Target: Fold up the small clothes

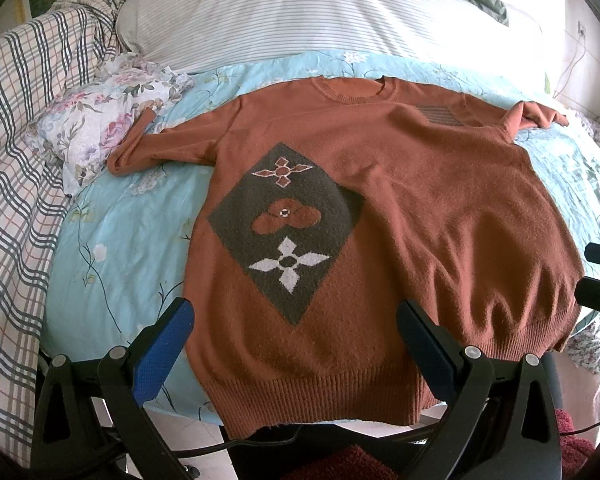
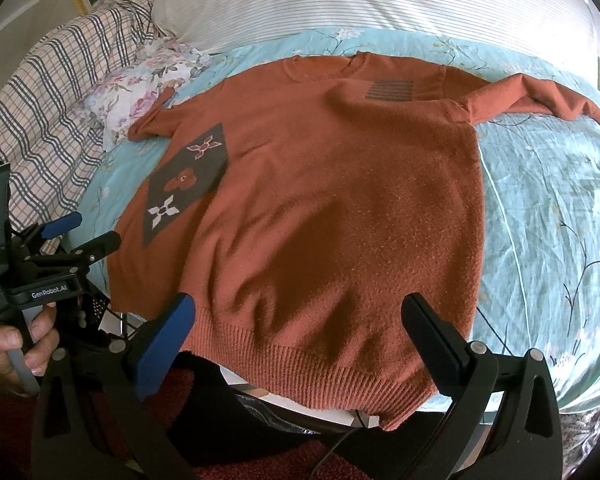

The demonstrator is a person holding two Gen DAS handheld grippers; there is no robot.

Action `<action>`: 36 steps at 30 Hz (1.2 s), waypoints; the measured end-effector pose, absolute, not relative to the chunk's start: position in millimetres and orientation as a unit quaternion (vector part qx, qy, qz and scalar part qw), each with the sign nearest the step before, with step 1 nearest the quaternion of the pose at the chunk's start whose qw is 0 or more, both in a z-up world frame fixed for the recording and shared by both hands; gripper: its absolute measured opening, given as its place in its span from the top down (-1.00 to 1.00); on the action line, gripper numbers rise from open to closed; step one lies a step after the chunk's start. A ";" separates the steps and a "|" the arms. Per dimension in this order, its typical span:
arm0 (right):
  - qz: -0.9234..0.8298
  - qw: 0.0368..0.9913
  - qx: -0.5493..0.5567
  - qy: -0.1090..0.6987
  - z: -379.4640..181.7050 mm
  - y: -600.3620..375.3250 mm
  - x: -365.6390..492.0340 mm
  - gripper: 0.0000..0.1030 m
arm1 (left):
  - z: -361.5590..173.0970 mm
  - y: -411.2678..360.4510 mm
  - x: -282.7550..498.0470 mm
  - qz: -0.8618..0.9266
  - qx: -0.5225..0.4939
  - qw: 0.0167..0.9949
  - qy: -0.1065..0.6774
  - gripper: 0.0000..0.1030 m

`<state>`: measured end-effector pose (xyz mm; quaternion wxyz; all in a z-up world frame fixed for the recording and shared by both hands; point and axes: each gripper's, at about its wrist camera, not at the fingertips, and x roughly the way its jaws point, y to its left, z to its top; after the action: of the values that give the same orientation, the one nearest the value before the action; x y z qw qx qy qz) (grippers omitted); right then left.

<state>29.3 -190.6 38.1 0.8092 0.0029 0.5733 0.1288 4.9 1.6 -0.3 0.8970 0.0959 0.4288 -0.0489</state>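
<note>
1. While the left wrist view looks down the left gripper [image 1: 296, 344], its jaws stand wide apart and empty above the ribbed hem of a rust-brown knit sweater [image 1: 420, 208]. The sweater lies face up and spread flat on the floral bedsheet [image 1: 120, 248], its hem overhanging the bed's near edge, both sleeves outstretched; a floral pillow [image 1: 100, 120] touches the left sleeve.
2. Right wrist view: the right gripper [image 2: 300, 340] likewise hangs over the hem, jaws fully apart and gripping nothing. A hand [image 2: 16, 344] holds the left gripper beside the sweater.
3. Judged step: first fold. Pinch both layers at sleeve or hem, lift evenly, and avoid catching the sheet.
</note>
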 end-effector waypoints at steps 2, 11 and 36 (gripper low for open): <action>0.129 0.809 0.003 0.574 38.2 -190.6 29.7 -0.99 | -0.6 1.1 4.9 -0.048 0.096 0.897 0.428 -0.97; 0.129 0.809 0.003 0.573 38.1 -190.6 27.8 -0.99 | 0.0 -0.5 2.9 -0.048 0.096 0.896 0.430 -0.97; 0.117 0.809 0.032 0.575 27.4 -198.8 39.2 -0.99 | -10.2 -8.4 16.1 -0.053 0.108 0.908 0.402 -0.97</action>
<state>39.2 -198.8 27.4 0.8091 0.0316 0.5750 0.1174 16.1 -8.4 -10.2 0.9079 0.1077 0.4016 -0.0533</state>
